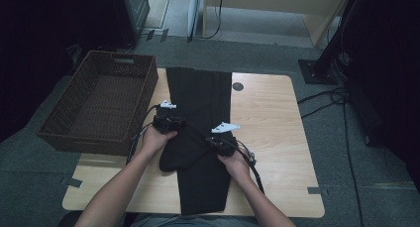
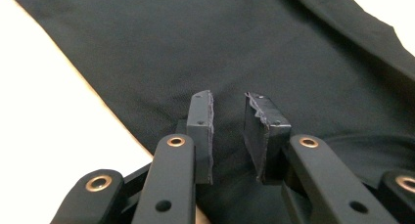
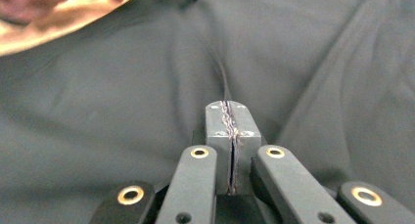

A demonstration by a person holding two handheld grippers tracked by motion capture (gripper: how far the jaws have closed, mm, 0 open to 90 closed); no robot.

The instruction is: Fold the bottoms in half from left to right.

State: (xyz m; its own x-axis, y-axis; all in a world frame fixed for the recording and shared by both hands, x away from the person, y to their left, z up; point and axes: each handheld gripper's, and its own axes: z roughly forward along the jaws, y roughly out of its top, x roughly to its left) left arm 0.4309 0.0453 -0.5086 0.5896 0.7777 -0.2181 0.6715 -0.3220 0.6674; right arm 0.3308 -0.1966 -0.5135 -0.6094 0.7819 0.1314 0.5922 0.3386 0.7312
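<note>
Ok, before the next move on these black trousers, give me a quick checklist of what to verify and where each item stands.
1. Right gripper shut: ok, its pads meet with no gap. Whether cloth is pinched between them: cannot tell.
2. Left gripper gripping: not ok, its jaws stand apart over the cloth with nothing pressed between them.
3. Black trousers on the table: ok, the far part lies flat, the near part is bunched into a fold between the two grippers.
4. Wicker basket ready: ok, it sits at the table's left edge with nothing in it.
5. Cables clear of the cloth: cannot tell.
</note>
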